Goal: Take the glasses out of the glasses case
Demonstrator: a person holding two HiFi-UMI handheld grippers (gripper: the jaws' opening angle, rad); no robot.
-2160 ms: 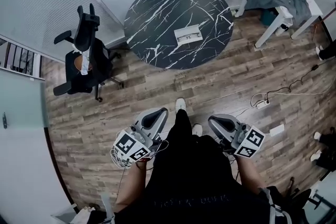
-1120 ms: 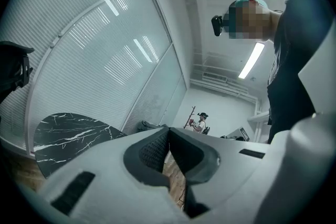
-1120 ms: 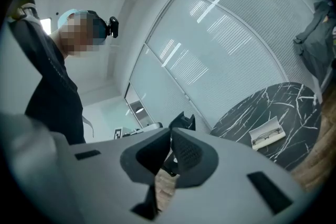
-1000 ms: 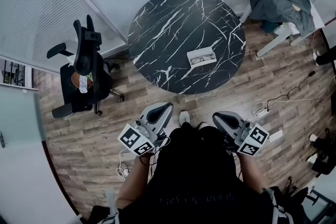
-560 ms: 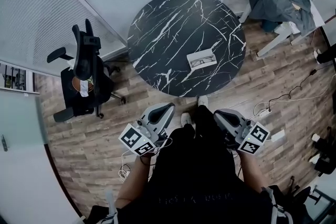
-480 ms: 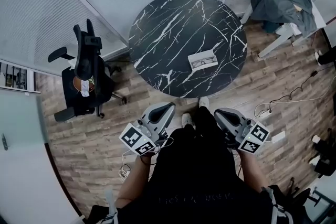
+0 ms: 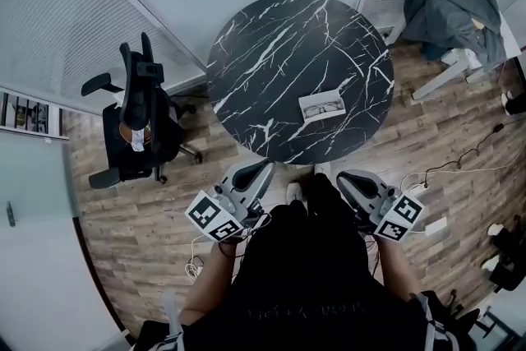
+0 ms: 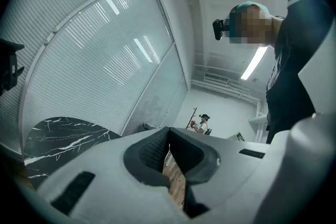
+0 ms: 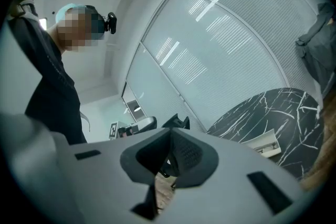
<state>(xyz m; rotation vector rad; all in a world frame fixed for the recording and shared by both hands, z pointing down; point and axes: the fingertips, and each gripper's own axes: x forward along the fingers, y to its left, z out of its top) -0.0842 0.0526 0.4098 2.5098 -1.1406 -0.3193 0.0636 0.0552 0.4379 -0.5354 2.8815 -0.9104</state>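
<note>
Room: wood-plank floor (image 7: 123, 218), slatted blinds (image 7: 74, 4) on the walls, round black marble table (image 7: 271, 53) ahead of the person.
Glasses case (image 7: 322, 107): white, lid open, lying flat on the table's near right part, close to the rim.
Glasses (image 7: 324, 104): dark frame, lying inside the open case; made out from the head view alone.
Case, side-on (image 9: 265, 143): pale open tray on the marble in the right gripper view, contents hidden; left gripper view catches only the table's rim (image 8: 58, 131).
Left gripper (image 7: 260, 169): held low by the waist, short of the table, well apart from the case; jaws pressed together, empty.
Right gripper (image 7: 345, 176): same height, just short of the rim; jaws pressed together, empty.
Office chair (image 7: 136, 115): black, left of the table.
Jacket (image 7: 452, 4): grey, draped over white furniture, far right.
</note>
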